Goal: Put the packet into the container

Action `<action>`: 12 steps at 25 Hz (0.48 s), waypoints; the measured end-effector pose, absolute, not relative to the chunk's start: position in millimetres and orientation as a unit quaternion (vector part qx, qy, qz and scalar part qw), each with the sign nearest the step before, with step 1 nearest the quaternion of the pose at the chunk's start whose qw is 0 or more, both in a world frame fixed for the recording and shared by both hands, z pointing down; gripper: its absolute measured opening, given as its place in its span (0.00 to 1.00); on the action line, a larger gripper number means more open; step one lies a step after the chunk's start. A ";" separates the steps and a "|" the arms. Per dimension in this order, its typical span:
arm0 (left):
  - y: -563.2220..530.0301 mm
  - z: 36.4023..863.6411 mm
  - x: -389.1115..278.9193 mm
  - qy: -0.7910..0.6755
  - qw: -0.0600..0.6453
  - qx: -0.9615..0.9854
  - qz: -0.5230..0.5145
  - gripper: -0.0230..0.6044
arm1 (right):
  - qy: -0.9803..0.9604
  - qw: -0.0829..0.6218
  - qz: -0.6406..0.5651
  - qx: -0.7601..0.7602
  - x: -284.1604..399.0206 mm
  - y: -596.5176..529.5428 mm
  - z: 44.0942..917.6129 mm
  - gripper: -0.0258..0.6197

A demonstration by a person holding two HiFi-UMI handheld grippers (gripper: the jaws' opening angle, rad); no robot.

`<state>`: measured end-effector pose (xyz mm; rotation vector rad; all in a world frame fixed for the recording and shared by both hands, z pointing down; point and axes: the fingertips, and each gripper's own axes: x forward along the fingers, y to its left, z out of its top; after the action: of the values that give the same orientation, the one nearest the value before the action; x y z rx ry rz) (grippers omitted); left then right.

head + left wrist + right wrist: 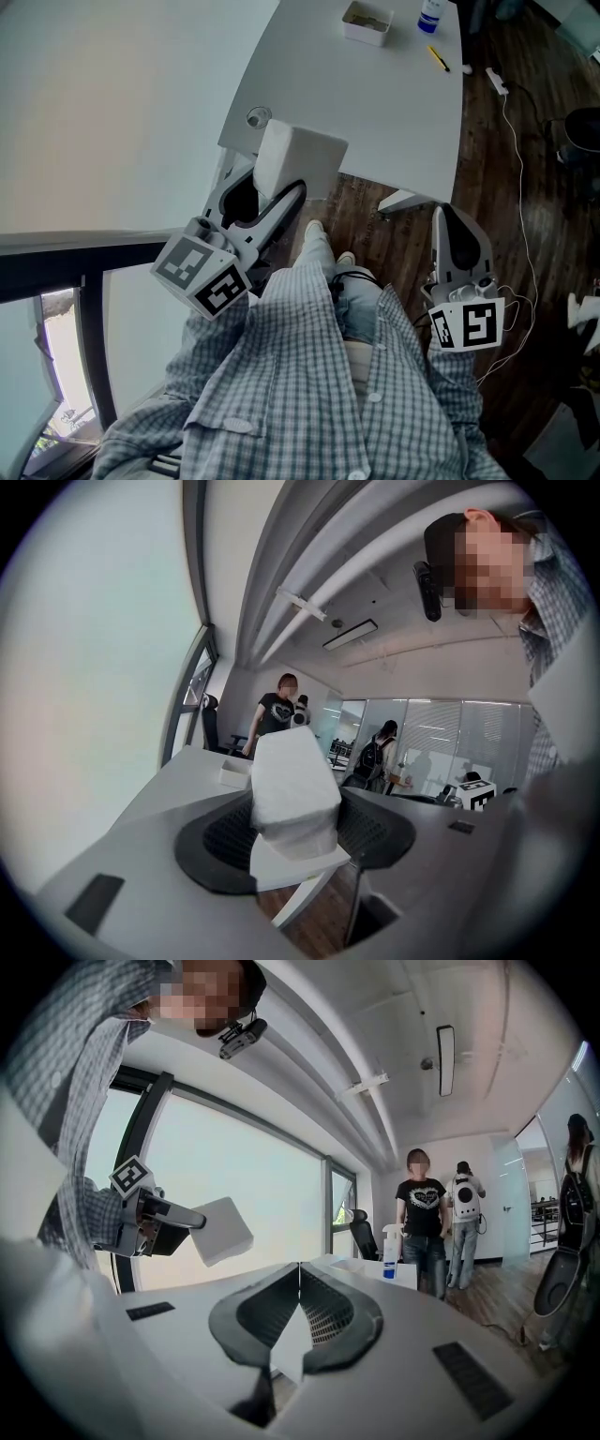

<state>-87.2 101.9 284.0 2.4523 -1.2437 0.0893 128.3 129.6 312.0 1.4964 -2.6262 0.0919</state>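
Observation:
A white block-shaped packet [298, 161] is held in my left gripper [270, 195], whose jaws are shut on its lower end, just at the near edge of the white table [375, 103]. In the left gripper view the packet [292, 794] stands up between the black pads [220, 841]. The small white open container [366, 22] sits at the table's far side, and shows small beyond the packet in the left gripper view [234, 774]. My right gripper [457, 246] hangs over the wooden floor to the right, its jaws shut with nothing held [298, 1302].
A blue-and-white bottle [430, 15] and a yellow pen [438, 58] lie near the container. A white cable [514, 169] trails across the dark wooden floor on the right. Several people [422, 1218] stand beyond the table. A window wall runs along the left.

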 end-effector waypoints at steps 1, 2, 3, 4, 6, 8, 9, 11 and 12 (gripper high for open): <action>100.8 284.1 -86.7 -0.441 0.195 0.875 0.032 0.45 | -0.866 0.059 0.031 0.496 129.1 129.3 312.6 0.06; 99.0 283.9 -86.5 -0.440 0.196 0.876 0.032 0.45 | -0.864 0.059 0.032 0.498 129.9 128.1 312.9 0.06; 96.4 283.5 -86.5 -0.439 0.196 0.876 0.032 0.45 | -0.863 0.059 0.033 0.500 130.5 126.1 312.9 0.06; 93.2 283.2 -86.4 -0.439 0.195 0.877 0.032 0.45 | -0.862 0.058 0.033 0.502 130.9 123.7 312.6 0.06; 85.7 283.8 -85.7 -0.437 0.194 0.878 0.031 0.45 | -0.862 0.059 0.030 0.503 131.1 119.2 312.5 0.06; 78.3 284.9 -84.6 -0.433 0.201 0.878 0.025 0.45 | -0.860 0.063 0.027 0.506 131.5 116.1 313.4 0.06; 74.9 285.2 -83.8 -0.430 0.207 0.879 0.019 0.45 | -0.858 0.064 0.027 0.508 132.3 114.7 313.9 0.06; 66.7 285.2 -81.8 -0.423 0.216 0.880 0.010 0.45 | -0.854 0.064 0.030 0.516 135.3 110.3 315.0 0.06; 61.8 285.0 -80.4 -0.420 0.217 0.881 0.008 0.45 | -0.851 0.065 0.032 0.520 137.3 107.1 315.4 0.06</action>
<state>-80.4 61.8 285.0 2.4401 -1.1647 0.0233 137.3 107.1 315.4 1.5683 -2.5701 0.0970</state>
